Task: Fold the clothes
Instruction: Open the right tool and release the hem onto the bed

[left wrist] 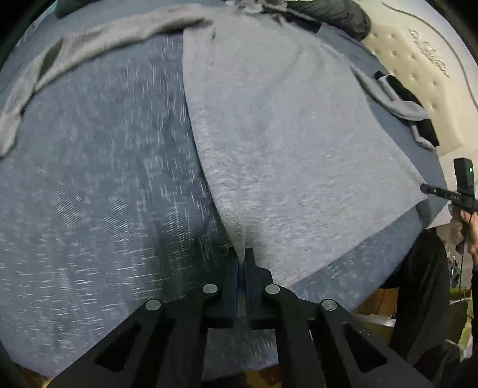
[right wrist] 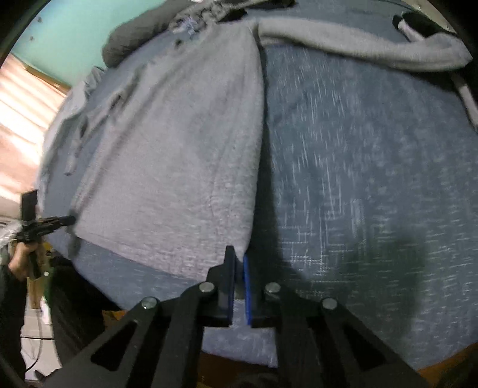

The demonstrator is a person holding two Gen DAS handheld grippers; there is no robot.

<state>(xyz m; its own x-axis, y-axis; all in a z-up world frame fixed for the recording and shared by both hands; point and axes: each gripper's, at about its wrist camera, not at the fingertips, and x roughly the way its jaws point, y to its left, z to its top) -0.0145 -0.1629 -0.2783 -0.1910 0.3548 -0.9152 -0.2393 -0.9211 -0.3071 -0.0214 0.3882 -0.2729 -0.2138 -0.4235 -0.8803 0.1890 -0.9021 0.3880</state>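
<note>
grey sweater (left wrist: 283,134) lies lengthwise, hem toward both cameras

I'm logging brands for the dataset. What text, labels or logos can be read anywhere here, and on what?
Cursive stitching on the beige mattress: there, but too distorted to read.
Pale patch, maybe a neck label, on the grey sweater: too blurred to read.
Nothing else bears text.

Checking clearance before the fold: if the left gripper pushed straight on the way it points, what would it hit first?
The grey sweater's hem corner, already pinched in the left gripper; beyond it, probably the blue bedspread.
</note>
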